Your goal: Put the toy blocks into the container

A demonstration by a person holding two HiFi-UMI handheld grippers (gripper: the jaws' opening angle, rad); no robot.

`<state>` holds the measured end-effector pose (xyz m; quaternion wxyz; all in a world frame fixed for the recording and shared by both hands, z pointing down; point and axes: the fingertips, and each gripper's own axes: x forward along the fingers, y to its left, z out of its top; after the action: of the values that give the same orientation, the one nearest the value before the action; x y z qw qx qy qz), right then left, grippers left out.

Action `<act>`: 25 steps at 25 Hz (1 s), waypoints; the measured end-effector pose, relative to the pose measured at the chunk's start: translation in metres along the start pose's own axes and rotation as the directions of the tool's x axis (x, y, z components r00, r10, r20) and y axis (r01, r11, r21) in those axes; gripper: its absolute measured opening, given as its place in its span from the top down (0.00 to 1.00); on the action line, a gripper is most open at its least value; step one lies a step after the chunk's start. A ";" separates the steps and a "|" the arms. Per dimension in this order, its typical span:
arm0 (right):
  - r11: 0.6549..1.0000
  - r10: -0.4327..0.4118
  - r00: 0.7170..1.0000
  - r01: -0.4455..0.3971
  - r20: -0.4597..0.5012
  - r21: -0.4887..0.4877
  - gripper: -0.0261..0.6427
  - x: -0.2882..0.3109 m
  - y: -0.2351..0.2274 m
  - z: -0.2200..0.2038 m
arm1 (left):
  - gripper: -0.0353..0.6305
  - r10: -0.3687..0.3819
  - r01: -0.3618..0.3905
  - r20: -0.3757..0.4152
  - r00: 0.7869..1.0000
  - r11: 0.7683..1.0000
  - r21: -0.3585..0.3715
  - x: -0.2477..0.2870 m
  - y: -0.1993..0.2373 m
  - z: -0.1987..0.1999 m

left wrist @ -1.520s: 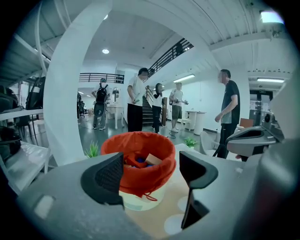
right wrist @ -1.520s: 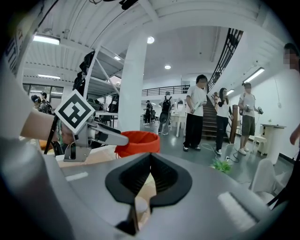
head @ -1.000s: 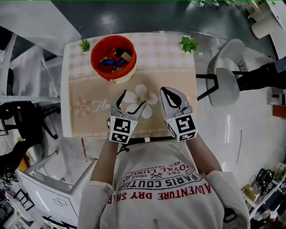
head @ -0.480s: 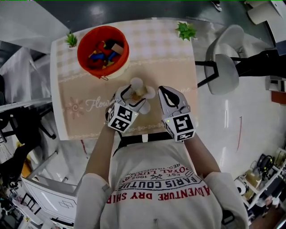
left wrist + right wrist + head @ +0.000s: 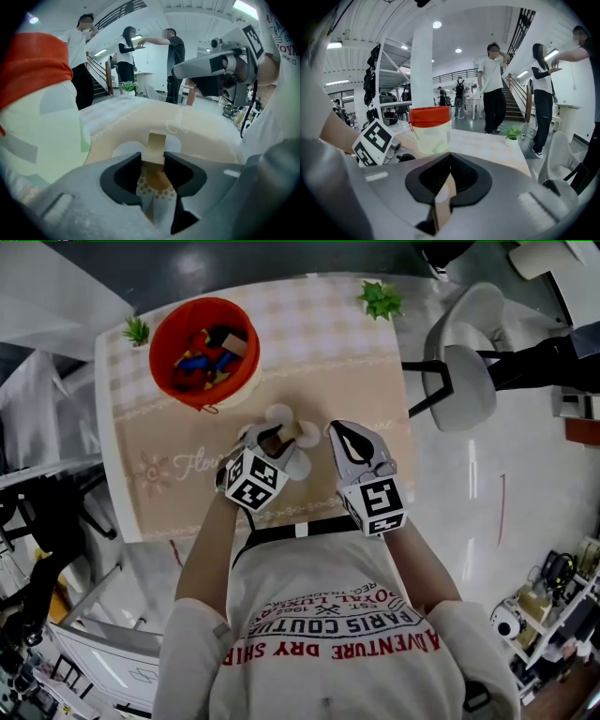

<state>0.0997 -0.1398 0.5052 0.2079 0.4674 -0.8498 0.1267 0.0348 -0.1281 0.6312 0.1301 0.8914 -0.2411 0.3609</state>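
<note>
Pale tan wooden block [image 5: 280, 434], plain rectangular piece with square edges and matt faces, seemingly on end, near the middle of the table and well apart from the container. Under it a large white flower print [image 5: 298, 465] with a dotted orange centre, part of a smooth beige tablecloth [image 5: 169, 493] with a pale checked strip along the far edge. Block pinched by the left gripper [image 5: 272, 436], grey moulded shell with black recessed jaw lining and a black-and-white marker cube at the back; jaws just closed in, now narrowed part-way, pads pressed against both sides of the block [image 5: 156, 142], its top poking beyond the tips [image 5: 153, 157]. Right gripper [image 5: 339, 432], same grey shell, just right of the left one and not touching it, jaws fully together [image 5: 449, 157], nothing between them, only a sliver of cloth through the slot. Round orange-rimmed bucket [image 5: 199, 399] at the far left of the table, pale body with faint green patches below the red band [image 5: 431, 129]. Inside, a loose heap of small toy blocks [image 5: 208, 352]: red, blue, yellow, one tan. Two small green potted plants, one at the far left corner [image 5: 137, 330], one at the far right [image 5: 380, 299]. White moulded chair [image 5: 464, 371] on a black frame, right of the table.
</note>
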 end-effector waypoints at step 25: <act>0.987 0.095 0.977 -0.067 0.191 -0.149 0.96 0.007 0.030 0.115 | 0.71 0.341 -0.358 0.350 0.872 0.933 -0.018 -0.170 0.063 0.136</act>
<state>0.0441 -0.1766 0.4071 0.1497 0.4266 -0.8916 0.0273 -0.0252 -0.1795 0.4194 -0.0034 0.8855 -0.4088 0.2209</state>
